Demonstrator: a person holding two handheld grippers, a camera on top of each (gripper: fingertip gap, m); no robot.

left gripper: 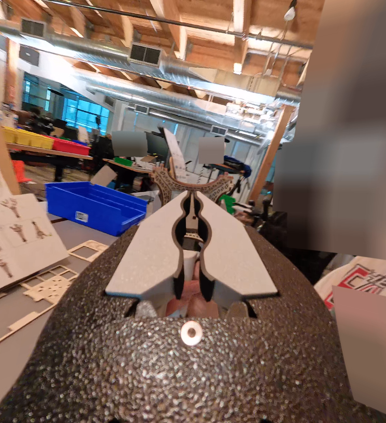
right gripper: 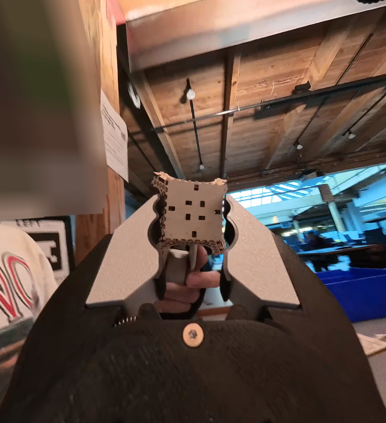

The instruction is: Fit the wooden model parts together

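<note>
My right gripper (right gripper: pixel 191 206) is shut on a wooden model section (right gripper: pixel 194 215), a square slotted plate with lattice arches along its edges, and holds it up in the air. That section also shows in the left wrist view (left gripper: pixel 187 185), just beyond my left gripper (left gripper: pixel 193 194). The left gripper is shut on a thin wooden strip (left gripper: pixel 193 218) seen edge-on between its fingers. In the right wrist view the strip (right gripper: pixel 194 253) and a left fingertip (right gripper: pixel 176 263) sit just under the plate's lower arch, with a hand behind them.
A blue bin (left gripper: pixel 96 206) stands on the grey table (left gripper: pixel 91 231) to the left. An instruction sheet (left gripper: pixel 15 240) and punched-out wooden sheets (left gripper: pixel 50 286) lie in front of the bin. The person's white shirt (left gripper: pixel 359 274) is close on the right. Left and right tips are no more than a few centimetres apart.
</note>
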